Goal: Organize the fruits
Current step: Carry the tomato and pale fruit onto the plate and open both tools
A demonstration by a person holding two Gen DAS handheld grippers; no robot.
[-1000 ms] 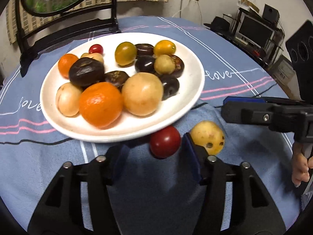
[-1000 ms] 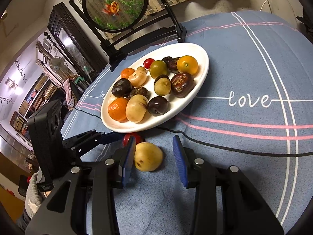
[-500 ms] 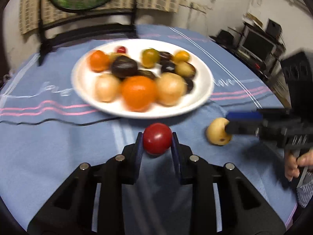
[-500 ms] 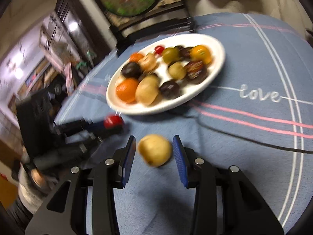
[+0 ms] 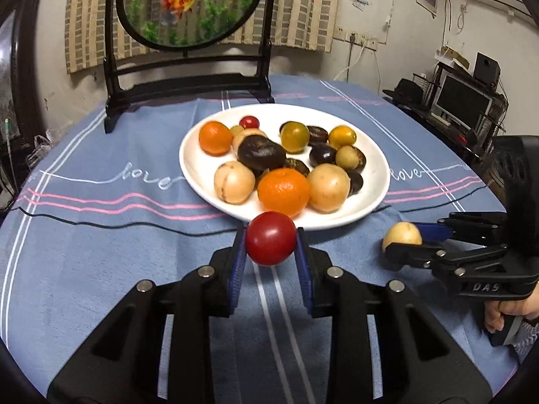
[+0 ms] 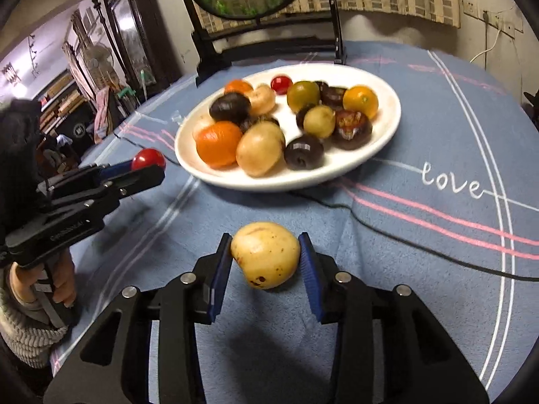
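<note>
Red tomato: small round red tomato (image 5: 270, 238) clamped in left hand-held gripper (image 5: 270, 252), raised just before the plate.
Yellow fruit: speckled yellow round fruit (image 6: 265, 254), right hand-held gripper (image 6: 266, 269) jaws just closing, pads touching it.
Plate: white oval plate (image 5: 195, 165) of mixed fruits on blue-clothed bench (image 5: 101, 235).

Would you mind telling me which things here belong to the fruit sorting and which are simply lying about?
Part of the job:
- red tomato, gripped in the left gripper
- yellow fruit, gripped in the right gripper
- white plate heaped with fruit

Just lying about:
- goldfish screen on its black stand
- blue tablecloth
- monitor
</note>
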